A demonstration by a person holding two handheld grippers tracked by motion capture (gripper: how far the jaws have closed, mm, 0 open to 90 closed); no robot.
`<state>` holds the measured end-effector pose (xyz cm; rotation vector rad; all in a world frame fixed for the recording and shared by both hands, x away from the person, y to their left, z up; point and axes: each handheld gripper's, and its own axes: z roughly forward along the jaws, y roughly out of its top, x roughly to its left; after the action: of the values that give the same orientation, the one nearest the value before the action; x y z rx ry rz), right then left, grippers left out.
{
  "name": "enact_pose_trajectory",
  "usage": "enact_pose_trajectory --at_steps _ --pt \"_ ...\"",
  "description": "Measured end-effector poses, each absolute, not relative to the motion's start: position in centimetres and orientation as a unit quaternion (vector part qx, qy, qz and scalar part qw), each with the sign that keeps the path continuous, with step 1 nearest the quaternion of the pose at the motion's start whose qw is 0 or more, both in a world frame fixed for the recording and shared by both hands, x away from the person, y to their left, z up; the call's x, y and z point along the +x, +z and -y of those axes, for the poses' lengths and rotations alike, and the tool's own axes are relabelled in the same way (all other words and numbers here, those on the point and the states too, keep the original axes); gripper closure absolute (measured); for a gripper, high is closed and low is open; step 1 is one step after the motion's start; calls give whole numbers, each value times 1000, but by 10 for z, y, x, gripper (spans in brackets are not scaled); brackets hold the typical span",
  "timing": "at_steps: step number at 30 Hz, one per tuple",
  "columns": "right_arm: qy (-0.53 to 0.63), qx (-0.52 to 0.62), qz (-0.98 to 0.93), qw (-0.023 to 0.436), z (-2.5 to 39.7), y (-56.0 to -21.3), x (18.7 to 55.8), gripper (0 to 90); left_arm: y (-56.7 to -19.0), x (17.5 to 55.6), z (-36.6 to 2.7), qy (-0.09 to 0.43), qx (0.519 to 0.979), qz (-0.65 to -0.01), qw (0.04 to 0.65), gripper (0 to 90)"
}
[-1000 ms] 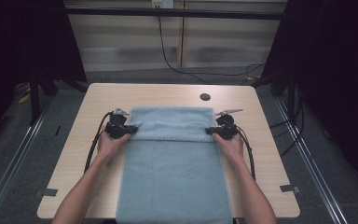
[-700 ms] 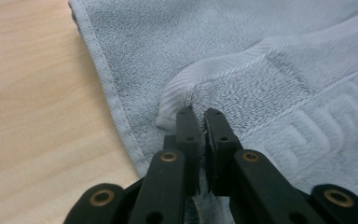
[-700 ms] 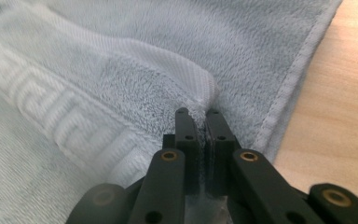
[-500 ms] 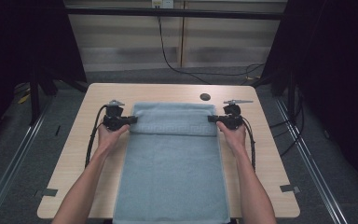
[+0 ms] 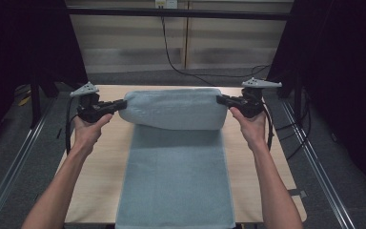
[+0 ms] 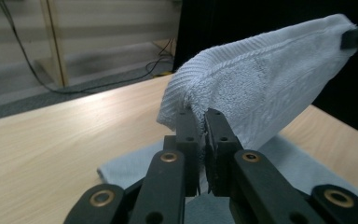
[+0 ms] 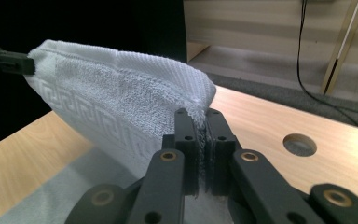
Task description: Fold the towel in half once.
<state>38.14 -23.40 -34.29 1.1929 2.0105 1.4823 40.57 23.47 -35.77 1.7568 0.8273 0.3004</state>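
— Dark curtains close off both sides of the room, and a pale wooden worktop (image 5: 100, 162) fills the middle. What lies on it?

— One long light-blue towel (image 5: 176, 176). Its near part lies flat down the middle of the worktop and hangs over the front edge; its far end is lifted off the wood and stretched between the two hands.

— How is it held?

— The left tongs (image 5: 122, 104) are clamped on the far left corner, and the right tongs (image 5: 219, 99) are clamped on the far right corner. In the left gripper view the left tongs (image 6: 202, 122) pinch only a thin bit of hem; the right gripper view shows the right tongs (image 7: 202, 122) biting the patterned border just as close to the edge.

— So what could go wrong?

— I judge the bite is shallow on both sides. If the hands pull apart harder, a corner could slide out and the lifted end would drop in a heap.

— Anything else?

— The raised edge sags a little in the middle. If one hand travels faster toward the person than the other, the fold would probably land skewed, with the edges not matching. The flat part may also drag and wrinkle.

— And the small things?

— A round hole (image 7: 299, 144) in the worktop sits beyond the right corner; a loose cable (image 5: 69, 125) trails from the left hand and might snag the cloth.
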Motion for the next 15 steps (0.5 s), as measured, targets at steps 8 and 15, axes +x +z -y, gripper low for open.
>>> enact_pose_trajectory --at_steps 8,15 --pt "547 388 -716 196 238 -311 344 862 -326 370 -241 133 739 -313 582 859" --pt "566 351 -719 199 238 -301 304 862 -327 334 -244 119 743 -282 595 860"
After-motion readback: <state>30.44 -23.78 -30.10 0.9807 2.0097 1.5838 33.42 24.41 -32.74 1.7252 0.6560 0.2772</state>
